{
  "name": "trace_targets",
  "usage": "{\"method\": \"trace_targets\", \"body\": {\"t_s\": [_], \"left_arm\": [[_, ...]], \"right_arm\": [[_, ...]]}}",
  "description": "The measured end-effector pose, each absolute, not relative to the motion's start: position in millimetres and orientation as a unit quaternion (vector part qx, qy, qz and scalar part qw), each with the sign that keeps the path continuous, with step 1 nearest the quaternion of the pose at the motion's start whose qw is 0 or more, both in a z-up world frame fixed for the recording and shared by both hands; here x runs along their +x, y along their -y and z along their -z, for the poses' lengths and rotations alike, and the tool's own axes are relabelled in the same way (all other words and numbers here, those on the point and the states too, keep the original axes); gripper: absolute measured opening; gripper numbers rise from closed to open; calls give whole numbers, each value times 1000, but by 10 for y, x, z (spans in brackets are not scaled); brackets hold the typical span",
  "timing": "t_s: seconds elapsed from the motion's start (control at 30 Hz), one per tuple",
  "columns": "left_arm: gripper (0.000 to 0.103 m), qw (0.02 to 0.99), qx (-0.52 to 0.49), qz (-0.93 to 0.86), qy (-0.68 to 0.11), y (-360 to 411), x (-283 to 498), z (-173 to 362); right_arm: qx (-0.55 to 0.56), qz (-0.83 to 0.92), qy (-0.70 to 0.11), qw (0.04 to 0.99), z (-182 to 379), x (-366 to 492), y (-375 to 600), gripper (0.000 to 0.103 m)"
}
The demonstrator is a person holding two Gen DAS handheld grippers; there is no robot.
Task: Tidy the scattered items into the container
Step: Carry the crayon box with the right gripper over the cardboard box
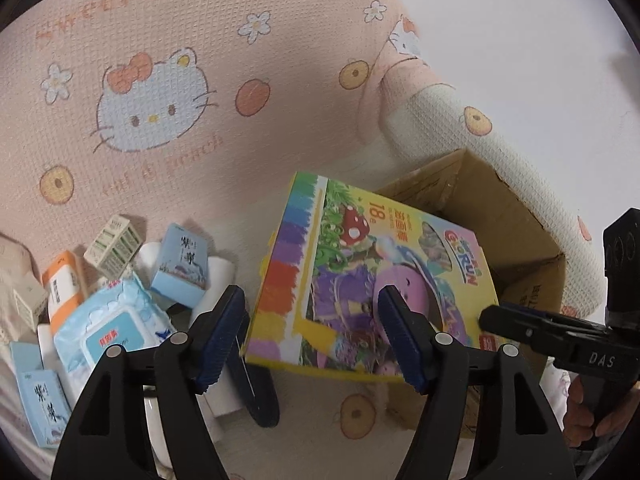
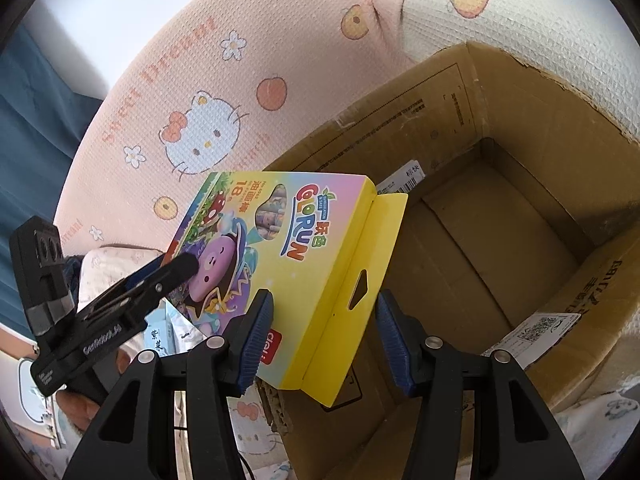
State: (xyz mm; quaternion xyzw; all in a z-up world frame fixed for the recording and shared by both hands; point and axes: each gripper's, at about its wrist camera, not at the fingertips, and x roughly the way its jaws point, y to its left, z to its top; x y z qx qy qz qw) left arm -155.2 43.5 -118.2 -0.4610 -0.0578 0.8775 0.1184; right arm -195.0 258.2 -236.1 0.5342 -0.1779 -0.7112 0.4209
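Note:
A colourful crayon box [image 1: 340, 264] [image 2: 304, 232] hangs tilted over the near rim of an open cardboard carton [image 1: 500, 208] [image 2: 520, 128]. My right gripper [image 2: 324, 340] [image 1: 496, 318] is shut on the box's yellow flap end, a blue pad against each side. My left gripper [image 1: 312, 336] [image 2: 176, 272] stands open at the box's other end. Its left pad is apart from the box's edge and its right finger crosses in front of the printed face. The carton's floor shows only paper labels.
Left of the crayon box lies a pile: a wet-wipes pack [image 1: 112, 328], small blue boxes [image 1: 184, 264], an orange-and-white box [image 1: 64, 284] and a green-printed box [image 1: 114, 244]. A pink cartoon-cat bedspread [image 1: 160, 100] lies under everything. A hand [image 1: 580, 412] grips the right tool.

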Motion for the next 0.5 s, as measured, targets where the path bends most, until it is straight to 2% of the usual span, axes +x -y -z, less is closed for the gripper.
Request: {"method": "trace_targets", "body": {"t_s": [0.5], "left_arm": [[74,94,-518,-838,146,-302,-1510,1251]], "right_arm": [[533,708,166,432,2343,-1960,-2565,53]]}}
